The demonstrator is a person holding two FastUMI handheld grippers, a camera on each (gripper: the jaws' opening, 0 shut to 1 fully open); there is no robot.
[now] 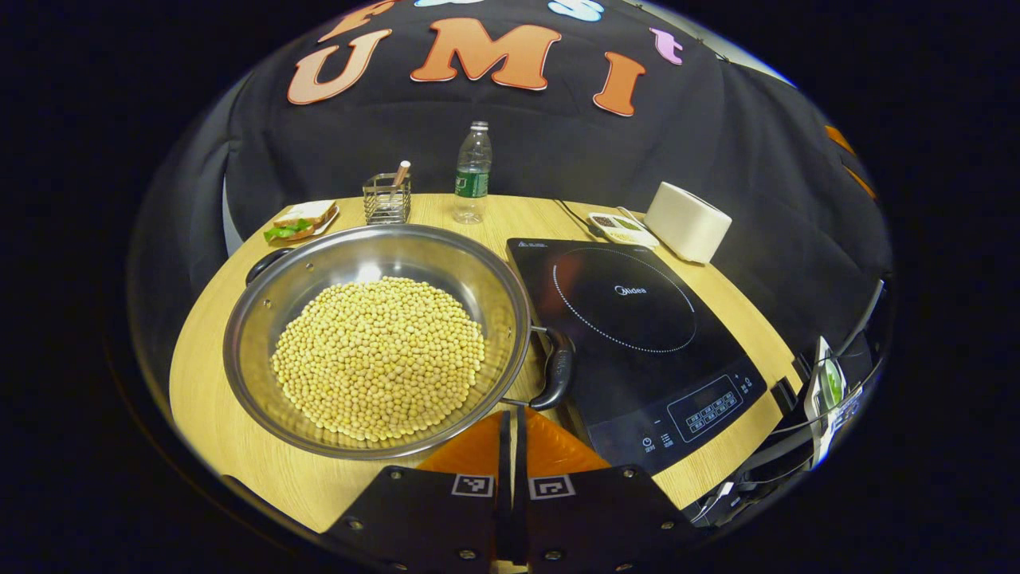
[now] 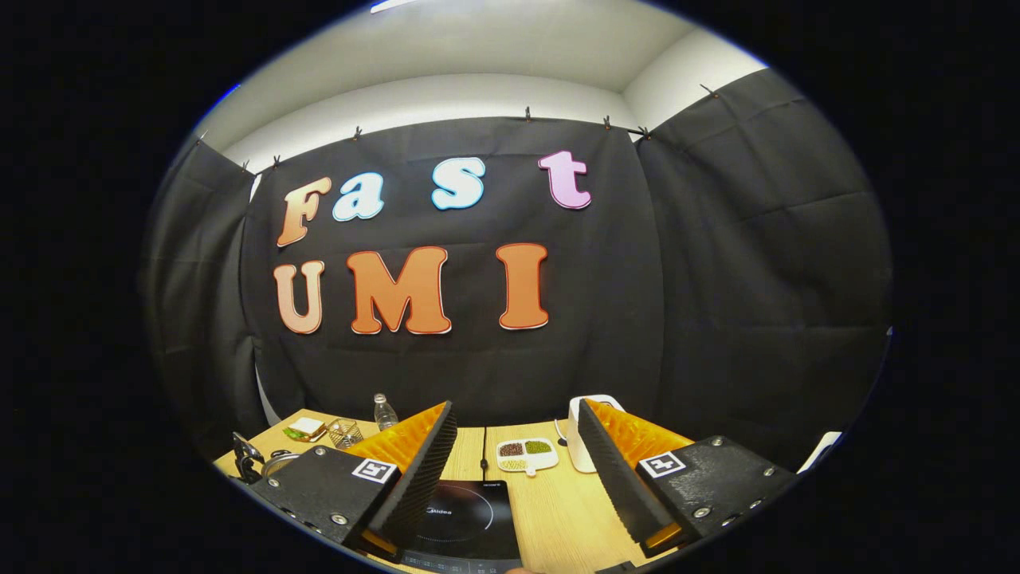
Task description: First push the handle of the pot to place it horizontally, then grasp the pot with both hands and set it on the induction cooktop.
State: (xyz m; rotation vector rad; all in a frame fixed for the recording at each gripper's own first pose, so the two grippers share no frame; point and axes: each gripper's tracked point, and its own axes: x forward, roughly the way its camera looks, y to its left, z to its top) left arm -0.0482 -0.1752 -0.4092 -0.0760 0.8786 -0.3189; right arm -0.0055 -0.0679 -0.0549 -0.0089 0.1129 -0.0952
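Two handles stick out from the pot [image 1: 374, 339] of beans, which sits on the table [image 1: 215, 399] just left of the cooktop [image 1: 637, 335]. Left gripper [image 1: 512, 422] has its fingers pressed together, empty, near the right handle [image 1: 556, 368]; right gripper [image 2: 518, 446] is spread wide above the cooktop

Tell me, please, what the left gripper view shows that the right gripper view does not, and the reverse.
Left gripper view: the steel pot heaped with yellow beans, its black handle beside the induction cooktop, and the left gripper, fingers closed together.
Right gripper view: the right gripper, fingers spread apart, and the white ceiling above the cloth.
Shared: the cooktop, water bottle, wire holder, sandwich plate, divided dish, white box and wooden table.
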